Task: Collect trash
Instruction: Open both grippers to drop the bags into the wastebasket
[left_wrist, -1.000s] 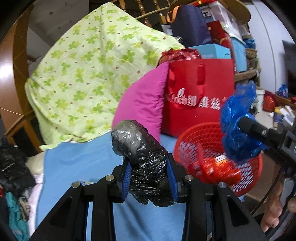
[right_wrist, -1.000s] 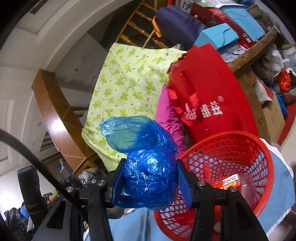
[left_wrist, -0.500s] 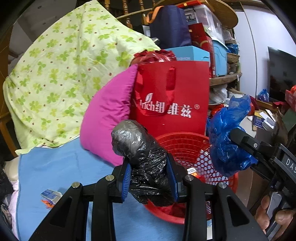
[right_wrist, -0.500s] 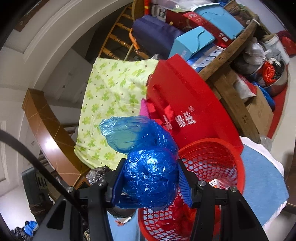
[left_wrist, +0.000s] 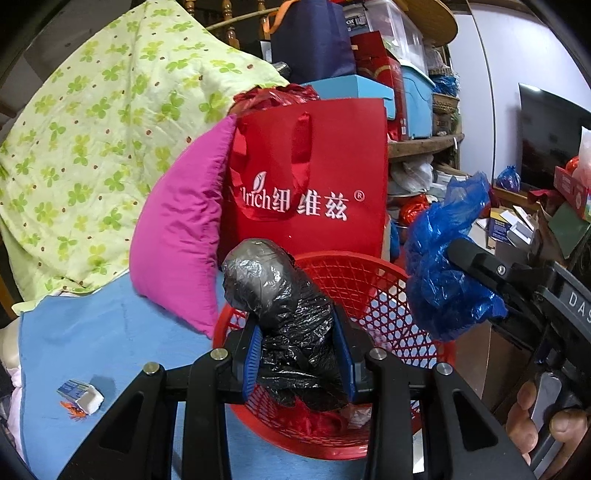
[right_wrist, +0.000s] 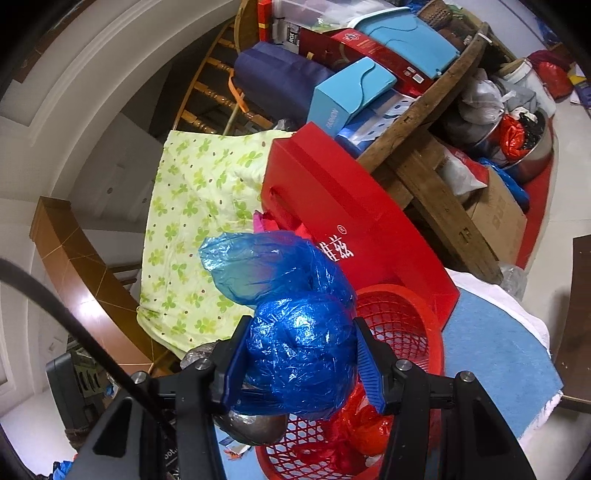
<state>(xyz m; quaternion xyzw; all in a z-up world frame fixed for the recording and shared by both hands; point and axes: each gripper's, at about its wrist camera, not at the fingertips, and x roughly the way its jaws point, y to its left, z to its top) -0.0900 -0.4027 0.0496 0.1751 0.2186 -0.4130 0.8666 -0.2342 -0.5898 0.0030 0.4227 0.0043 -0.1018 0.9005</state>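
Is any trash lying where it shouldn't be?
Yes. A small box with an orange scrap lies on the blue cloth, outside the red basket. The black bag and blue bag are clamped in the hand-held grippers, not yet dropped in.

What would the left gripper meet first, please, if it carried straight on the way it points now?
Probably the far inner wall of the red mesh plastic basket, just beyond the crumpled black plastic bag that the left gripper clamps; the red paper carrier bag stands behind. Depth is uncertain.
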